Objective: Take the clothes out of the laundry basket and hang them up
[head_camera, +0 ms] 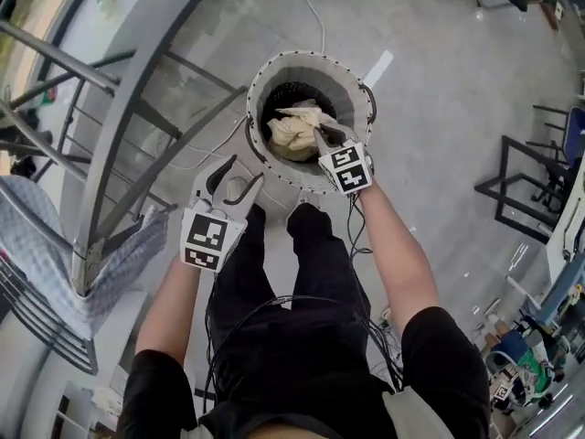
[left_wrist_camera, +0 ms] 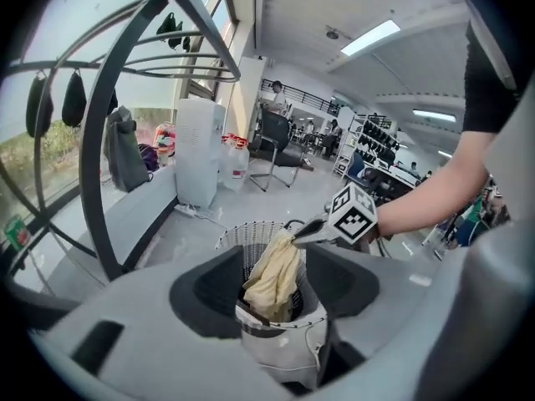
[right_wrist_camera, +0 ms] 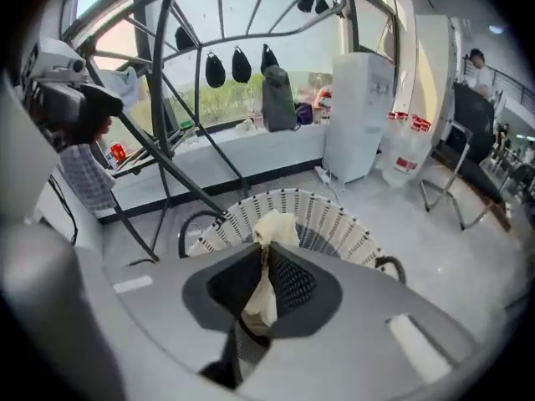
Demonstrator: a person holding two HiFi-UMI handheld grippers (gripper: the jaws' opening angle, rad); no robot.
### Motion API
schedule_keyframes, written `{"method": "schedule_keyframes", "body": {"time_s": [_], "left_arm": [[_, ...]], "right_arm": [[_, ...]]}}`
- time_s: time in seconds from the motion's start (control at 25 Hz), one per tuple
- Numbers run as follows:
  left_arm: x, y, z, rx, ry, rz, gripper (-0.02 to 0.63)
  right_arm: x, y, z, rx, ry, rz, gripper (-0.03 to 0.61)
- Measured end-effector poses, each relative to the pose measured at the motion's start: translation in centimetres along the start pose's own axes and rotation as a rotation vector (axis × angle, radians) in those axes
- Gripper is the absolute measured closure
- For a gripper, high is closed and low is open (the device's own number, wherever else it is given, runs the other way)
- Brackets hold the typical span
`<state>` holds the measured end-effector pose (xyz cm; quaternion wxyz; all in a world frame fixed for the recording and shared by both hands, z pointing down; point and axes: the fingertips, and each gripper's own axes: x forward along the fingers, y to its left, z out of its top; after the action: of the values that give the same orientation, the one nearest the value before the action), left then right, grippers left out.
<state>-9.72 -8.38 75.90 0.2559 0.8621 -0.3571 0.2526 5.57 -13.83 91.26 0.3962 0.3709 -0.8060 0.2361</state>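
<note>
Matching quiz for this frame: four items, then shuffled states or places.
1. left gripper
2. right gripper
3. cloth
4. basket

A. standing on the floor
B. shut on the cloth
C. open, nothing between the jaws
D. cream, hanging from jaws over the basket

Pairs: 1-C, 2-B, 3-D, 4-A

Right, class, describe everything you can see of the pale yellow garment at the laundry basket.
The pale yellow garment is soft, crumpled cloth, bunched into loose folds. The right gripper is shut on its top, pinching a fold between the jaws. From there it hangs down into the round mesh laundry basket, with its lower part inside. The left gripper stands open off to one side, clear of it.
</note>
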Motion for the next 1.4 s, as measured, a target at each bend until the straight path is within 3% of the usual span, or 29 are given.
{"method": "schedule_keyframes", "body": {"time_s": [0.36,0.6,0.8,0.92,1.12,1.28,1.4], "left_arm": [[-5.1,-2.7,8.0,0.072,-0.052,0.003,0.373],[-7.2,-4.0,15.0,0.226,-0.074,-0.026,0.373],[-7.3,-7.5,17.9,0.392,-0.033,-0.118,0.373],[-6.8,-10.2,17.4,0.482,0.021,-0.227,0.363],[-7.0,-15.9,14.8,0.463,0.081,-0.44,0.333],[-5.0,-16.8,11.4,0.453,0.166,-0.426,0.335],[-3.7,-16.9,9.8,0.416,0.206,-0.405,0.37]], "right_arm": [[-20.4,2.4,8.9,-0.169,-0.103,0.03,0.537],[-30.7,4.7,13.5,-0.272,-0.172,0.028,0.537],[-37.8,5.8,16.5,-0.296,-0.258,0.006,0.537],[-40.8,6.0,18.5,-0.288,-0.313,-0.04,0.537],[-44.7,5.7,20.9,-0.272,-0.393,-0.097,0.537],[-47.2,5.6,21.8,-0.26,-0.445,-0.116,0.537],[-48.7,5.2,22.0,-0.237,-0.482,-0.122,0.537]]}}
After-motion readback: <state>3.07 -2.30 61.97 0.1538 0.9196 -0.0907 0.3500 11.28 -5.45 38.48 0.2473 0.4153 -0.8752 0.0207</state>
